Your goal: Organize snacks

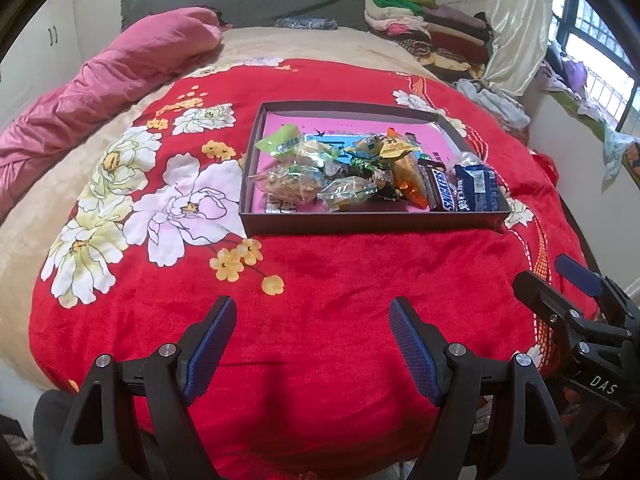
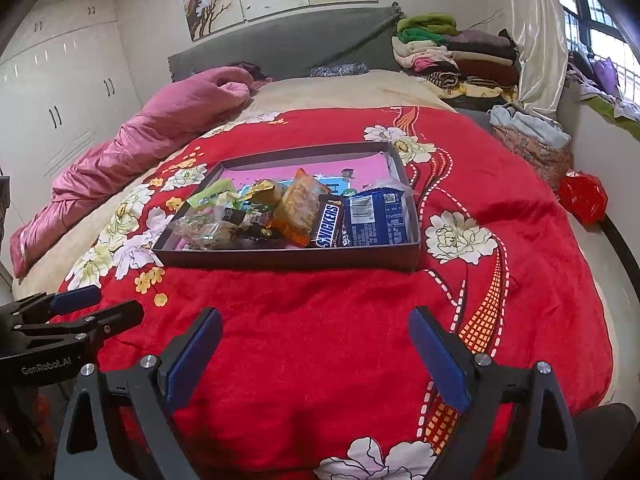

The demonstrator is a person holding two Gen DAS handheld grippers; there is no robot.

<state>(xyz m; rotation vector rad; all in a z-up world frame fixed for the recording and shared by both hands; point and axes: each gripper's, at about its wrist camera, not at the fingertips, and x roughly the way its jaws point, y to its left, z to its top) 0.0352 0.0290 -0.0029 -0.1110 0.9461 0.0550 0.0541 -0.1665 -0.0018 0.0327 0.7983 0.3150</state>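
Observation:
A shallow dark box (image 1: 372,224) (image 2: 288,260) with a pink floor lies on the red flowered blanket. Several wrapped snacks are heaped in it: a Snickers bar (image 1: 442,190) (image 2: 329,226), a blue biscuit pack (image 1: 476,188) (image 2: 378,216), an orange pack (image 1: 410,178) (image 2: 298,212), a green pack (image 1: 280,142) (image 2: 210,198) and clear-wrapped sweets (image 1: 296,184) (image 2: 204,230). My left gripper (image 1: 312,316) stands open over bare blanket in front of the box, nothing between its fingers. My right gripper (image 2: 314,328) is open too, also short of the box and holding nothing.
A pink quilt (image 1: 100,84) (image 2: 132,136) lies along the left of the bed. Folded clothes (image 1: 424,20) (image 2: 452,52) are piled at the far right by a curtain. A red bag (image 2: 582,196) sits at the bed's right edge.

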